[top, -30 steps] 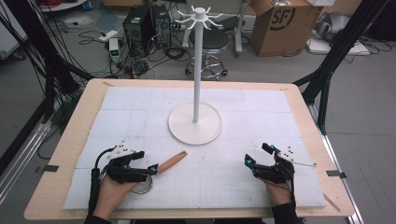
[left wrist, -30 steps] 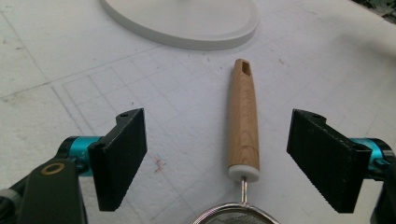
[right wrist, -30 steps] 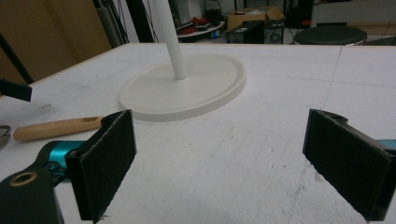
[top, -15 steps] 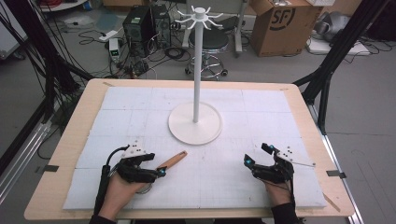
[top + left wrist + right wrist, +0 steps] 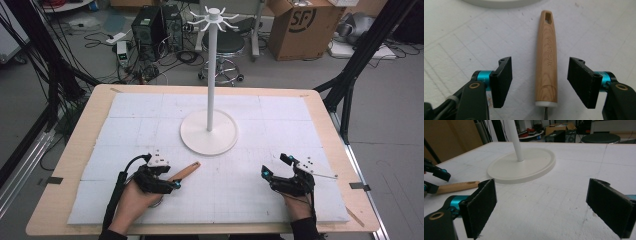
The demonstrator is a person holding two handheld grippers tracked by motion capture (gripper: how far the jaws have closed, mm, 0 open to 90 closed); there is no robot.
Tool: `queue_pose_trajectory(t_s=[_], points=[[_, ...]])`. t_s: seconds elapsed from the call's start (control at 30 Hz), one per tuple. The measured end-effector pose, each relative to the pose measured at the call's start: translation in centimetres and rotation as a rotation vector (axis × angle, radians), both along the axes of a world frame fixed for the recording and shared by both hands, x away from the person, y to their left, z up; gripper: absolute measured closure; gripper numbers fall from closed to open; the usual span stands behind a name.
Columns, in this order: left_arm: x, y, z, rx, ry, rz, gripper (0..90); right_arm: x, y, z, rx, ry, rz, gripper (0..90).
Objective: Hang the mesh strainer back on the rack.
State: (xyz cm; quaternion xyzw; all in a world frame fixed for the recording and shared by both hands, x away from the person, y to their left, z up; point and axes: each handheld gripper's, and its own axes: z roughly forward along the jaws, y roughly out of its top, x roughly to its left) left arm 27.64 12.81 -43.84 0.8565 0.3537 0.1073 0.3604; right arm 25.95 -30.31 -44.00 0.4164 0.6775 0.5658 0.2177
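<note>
Surface (image 5: 80, 150) carries a white mat; white stand (image 5: 209, 131) on a round base sits near the middle, pole upright. Left claw (image 5: 540, 83) near the front edge, left of centre, jaws apart, one on either side of a wooden handle (image 5: 546, 62) lying flat on the mat; neither jaw touches it. Handle's holed end points toward the stand base. A thin metal shank leaves its near end. Right claw (image 5: 541, 207) near the front right, jaws wide apart over bare mat, well clear of the handle.
</note>
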Motion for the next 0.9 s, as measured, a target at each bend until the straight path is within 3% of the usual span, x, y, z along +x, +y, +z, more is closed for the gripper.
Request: queue_pose_trajectory(t_s=[0.2, 0.27, 0.53, 0.9], points=[[-0.2, -0.7, 0.2, 0.045, -0.013, -0.031, 47.9, 0.0, -0.1, 0.0, 0.000, -0.002, -0.006, 8.8], [-0.2, -1.1, 0.0, 0.080, 0.002, -0.027, 49.3, -0.1, -0.1, 0.0, 0.002, 0.002, -0.008, 8.8], [-0.2, -1.8, 0.2, 0.135, 0.015, -0.027, 54.2, -0.1, -0.2, 0.0, 0.003, -0.005, -0.009, 8.8], [0.2, -2.1, 0.8, 0.183, 0.088, -0.029, 62.5, -0.2, -0.5, 0.0, 0.005, -0.005, -0.014, 8.8]])
